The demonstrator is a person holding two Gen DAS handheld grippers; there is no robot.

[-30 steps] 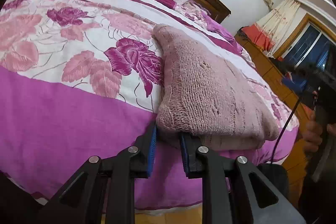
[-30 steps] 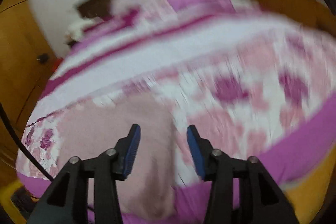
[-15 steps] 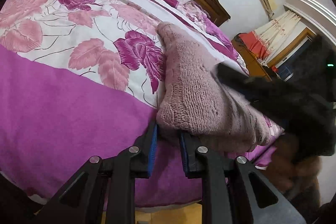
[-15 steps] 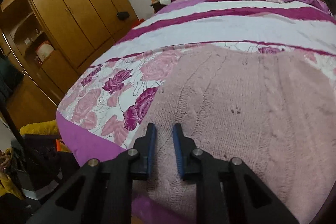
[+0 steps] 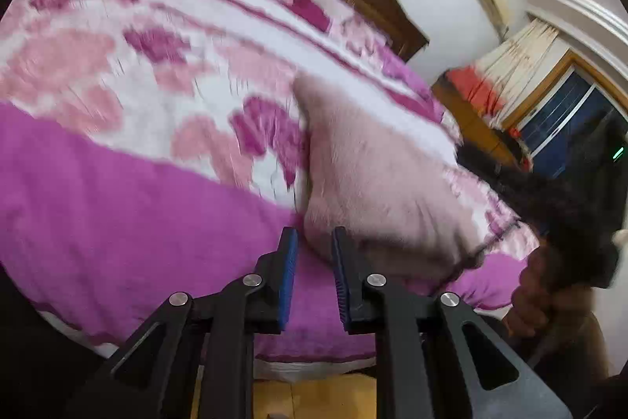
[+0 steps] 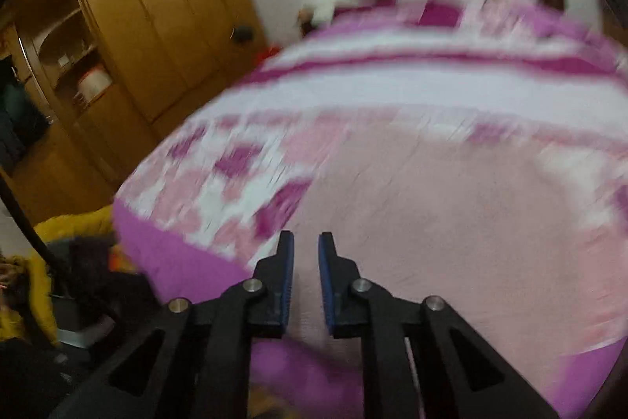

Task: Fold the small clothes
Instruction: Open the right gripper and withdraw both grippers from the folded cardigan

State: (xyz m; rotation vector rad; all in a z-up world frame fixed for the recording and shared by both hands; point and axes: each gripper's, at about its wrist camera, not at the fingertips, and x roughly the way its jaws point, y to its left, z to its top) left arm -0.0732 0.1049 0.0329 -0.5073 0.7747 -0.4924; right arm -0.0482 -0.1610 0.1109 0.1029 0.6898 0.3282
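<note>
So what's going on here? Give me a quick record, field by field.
place: bed with floral pink cover
garment: pink knitted sweater, lying on the cover
left gripper: jaws shut on the sweater's near edge
right gripper: jaws have just been closing, sweater fabric between them

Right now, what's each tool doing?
Left tool: closed on the pink sweater's near edge.
Right tool: jaws have just been closing, now pinching the same sweater; view blurred.

dusty-pink knit sweater [image 5: 376, 175]; bedspread [image 5: 117, 183] white with pink and magenta roses, purple border; tongs' pads [image 6: 287, 277] blue
</note>
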